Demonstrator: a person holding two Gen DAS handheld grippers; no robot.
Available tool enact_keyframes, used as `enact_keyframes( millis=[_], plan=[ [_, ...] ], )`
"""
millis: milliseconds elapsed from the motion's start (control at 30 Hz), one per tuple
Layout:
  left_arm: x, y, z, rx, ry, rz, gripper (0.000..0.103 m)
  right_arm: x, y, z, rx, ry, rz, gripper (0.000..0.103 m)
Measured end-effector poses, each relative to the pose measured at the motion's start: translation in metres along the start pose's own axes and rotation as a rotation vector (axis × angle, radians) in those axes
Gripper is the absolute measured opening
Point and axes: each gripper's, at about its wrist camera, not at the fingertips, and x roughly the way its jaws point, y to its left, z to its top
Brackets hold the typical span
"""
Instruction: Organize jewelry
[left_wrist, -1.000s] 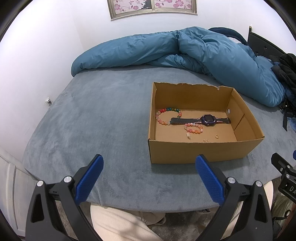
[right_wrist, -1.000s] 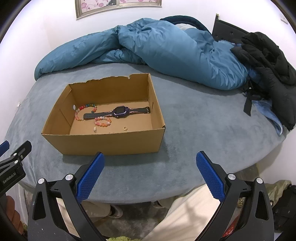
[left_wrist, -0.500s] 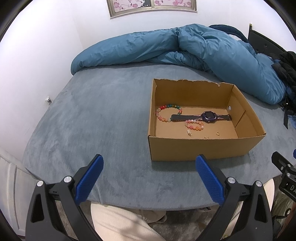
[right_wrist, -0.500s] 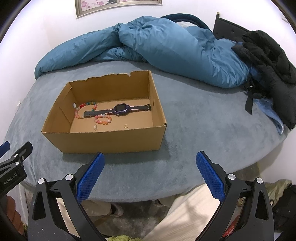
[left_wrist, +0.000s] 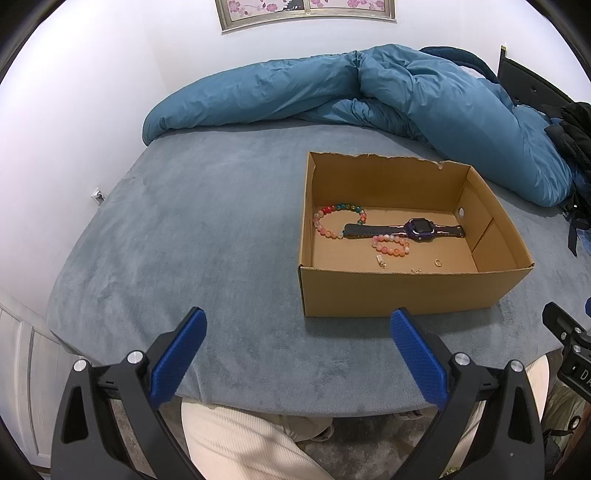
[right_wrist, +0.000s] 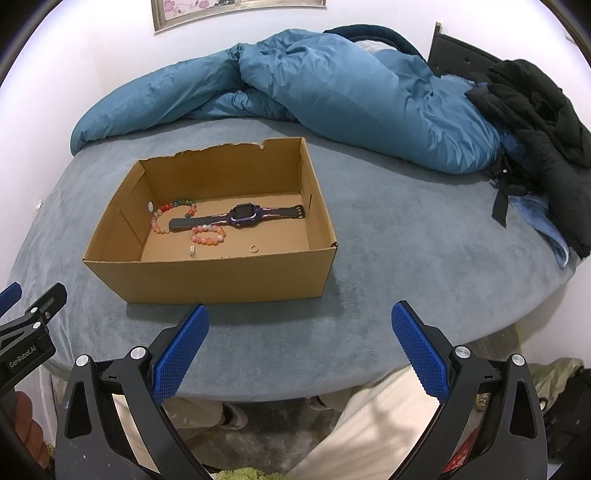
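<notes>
Through the left wrist view, I hold the left gripper (left_wrist: 297, 332) spread wide and empty above the bed's edge. The cardboard box (left_wrist: 406, 291) already contains the purple watch (left_wrist: 419, 229), two bead bracelets (left_wrist: 338, 219) and a ring (left_wrist: 438, 262), so little seems left.

In the right wrist view, the right gripper (right_wrist: 299, 328) also gapes empty, and the box sits slightly nearer than a second ago.

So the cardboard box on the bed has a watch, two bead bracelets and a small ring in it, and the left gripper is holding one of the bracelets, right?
Not quite. The left gripper is open and holds nothing; the left wrist view shows it short of the cardboard box. The watch, both bracelets and the ring lie inside the box.
</notes>
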Motion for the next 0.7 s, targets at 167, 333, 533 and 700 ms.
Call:
enact_keyframes(
  millis=[167, 333, 533, 700],
  plan=[
    [0.0002, -0.0006, -0.0004, 0.002, 0.003, -0.002, 0.098, 0.0005, -0.0001, -0.0001, 0.0, 0.003, 0.001, 0.095],
    [0.0007, -0.0003, -0.0004, 0.0, 0.004, -0.002, 0.098, 0.0018, 0.0001, 0.0004, -0.005, 0.004, 0.004, 0.095],
    [0.0009, 0.0002, -0.0004, 0.0, 0.005, -0.002, 0.098, 0.0025, 0.0013, -0.0001, -0.004, 0.006, 0.005, 0.095],
    [0.0008, 0.0006, -0.0001, 0.002, 0.004, -0.002, 0.098, 0.0031, 0.001, 0.0002, -0.011, 0.006, 0.007, 0.095]
  ],
)
